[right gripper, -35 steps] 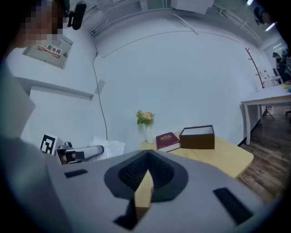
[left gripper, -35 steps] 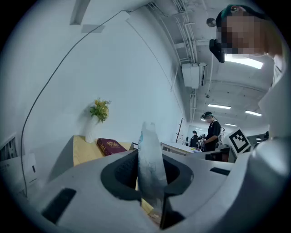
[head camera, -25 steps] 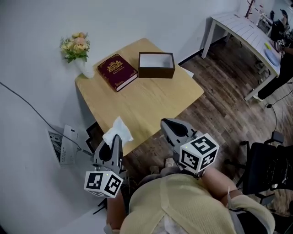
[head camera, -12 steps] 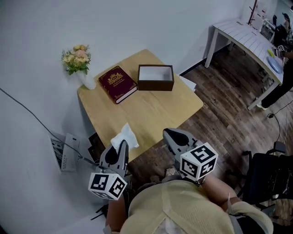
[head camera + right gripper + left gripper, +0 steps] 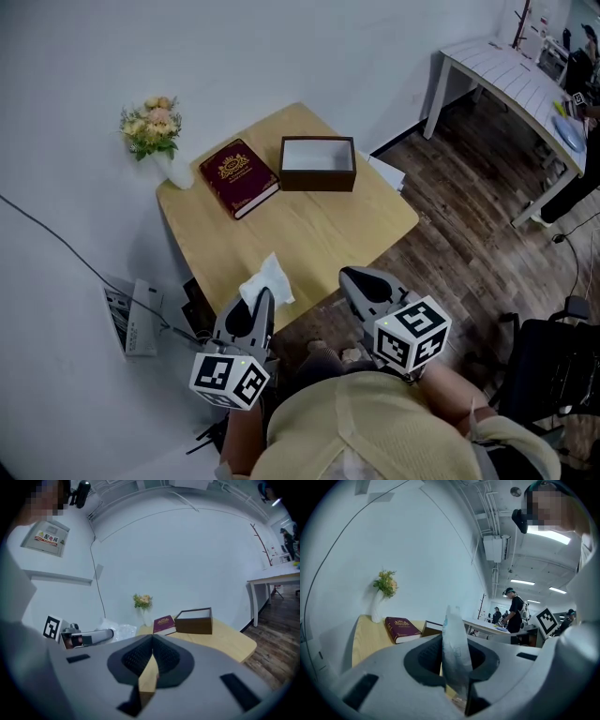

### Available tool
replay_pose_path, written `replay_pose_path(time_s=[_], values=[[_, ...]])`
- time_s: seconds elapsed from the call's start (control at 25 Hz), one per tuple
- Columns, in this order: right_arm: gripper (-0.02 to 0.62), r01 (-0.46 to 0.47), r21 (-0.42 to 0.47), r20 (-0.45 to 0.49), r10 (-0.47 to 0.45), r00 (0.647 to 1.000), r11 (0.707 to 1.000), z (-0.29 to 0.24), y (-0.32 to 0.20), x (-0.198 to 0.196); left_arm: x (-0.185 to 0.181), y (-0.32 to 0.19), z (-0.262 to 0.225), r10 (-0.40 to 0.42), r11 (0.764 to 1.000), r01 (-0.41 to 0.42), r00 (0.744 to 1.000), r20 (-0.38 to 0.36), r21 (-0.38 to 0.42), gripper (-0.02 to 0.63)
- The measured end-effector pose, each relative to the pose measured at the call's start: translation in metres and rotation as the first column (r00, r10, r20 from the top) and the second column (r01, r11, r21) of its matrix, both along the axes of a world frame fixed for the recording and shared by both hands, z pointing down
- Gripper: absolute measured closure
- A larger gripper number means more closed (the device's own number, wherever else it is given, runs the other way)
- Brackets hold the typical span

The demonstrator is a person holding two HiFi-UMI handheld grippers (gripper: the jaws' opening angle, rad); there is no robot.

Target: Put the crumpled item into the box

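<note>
While the left hand-held gripper point(image 5: 263, 300) is closed on the crumpled white tissue point(image 5: 268, 280), the tissue stands up between its two jaws and sticks out past their tips. In the head view, this gripper and the tissue are at the near edge of the wooden counter point(image 5: 309, 230), on the person's left side. The tissue is not touching the counter top as far as I can see.

The brown box point(image 5: 319, 162) stands open on the far part of the counter, well apart from the tissue, and its inside is white. Just beside the box, on its left, a dark red book point(image 5: 238, 176) lies flat. A white vase with flowers point(image 5: 153, 128) stands at the far left corner, close to the wall.

The right hand-held gripper point(image 5: 352, 278) is also near the near edge of the counter, on the right side. In the right gripper view its jaws meet at the tips and hold nothing.
</note>
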State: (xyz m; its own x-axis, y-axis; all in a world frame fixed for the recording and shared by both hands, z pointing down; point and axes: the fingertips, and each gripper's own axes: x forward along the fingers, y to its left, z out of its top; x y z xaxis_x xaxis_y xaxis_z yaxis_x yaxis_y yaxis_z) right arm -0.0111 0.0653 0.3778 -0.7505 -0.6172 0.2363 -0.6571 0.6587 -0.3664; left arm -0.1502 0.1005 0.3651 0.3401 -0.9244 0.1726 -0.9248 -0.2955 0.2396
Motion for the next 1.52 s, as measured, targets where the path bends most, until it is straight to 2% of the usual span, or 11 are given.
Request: replay_pose_path(time_s=[0.32, 0.68, 1.0, 1.28, 1.52], values=[[0.566, -0.036, -0.005, -0.004, 0.036, 0.999, 0.999, -0.002, -0.034, -0.005, 0.003, -0.039, 0.001, 0.061, 0.998, -0.061, 0.998, 0.017, 0.003, 0.532], [0.566, -0.076, -0.026, -0.027, 0.075, 0.997, 0.997, -0.002, -0.075, -0.021, 0.008, -0.081, 0.01, 0.177, 0.984, -0.176, 0.984, 0.026, -0.032, 0.532], [0.566, -0.109, -0.056, -0.034, 0.108, 0.994, 0.992, 0.002, -0.094, -0.04, 0.0, -0.1, 0.016, 0.234, 0.971, -0.235, 0.972, -0.025, -0.046, 0.532], [0.566, -0.138, -0.069, -0.042, 0.135, 0.99, 0.988, 0.001, -0.108, -0.04, 0.0, -0.114, 0.015, 0.244, 0.968, -0.247, 0.967, -0.072, -0.034, 0.532], [0.566, -0.125, -0.045, -0.042, 0.123, 0.992, 0.991, -0.004, -0.134, -0.039, -0.001, -0.139, 0.009, 0.221, 0.975, -0.222, 0.973, -0.063, -0.017, 0.532]])
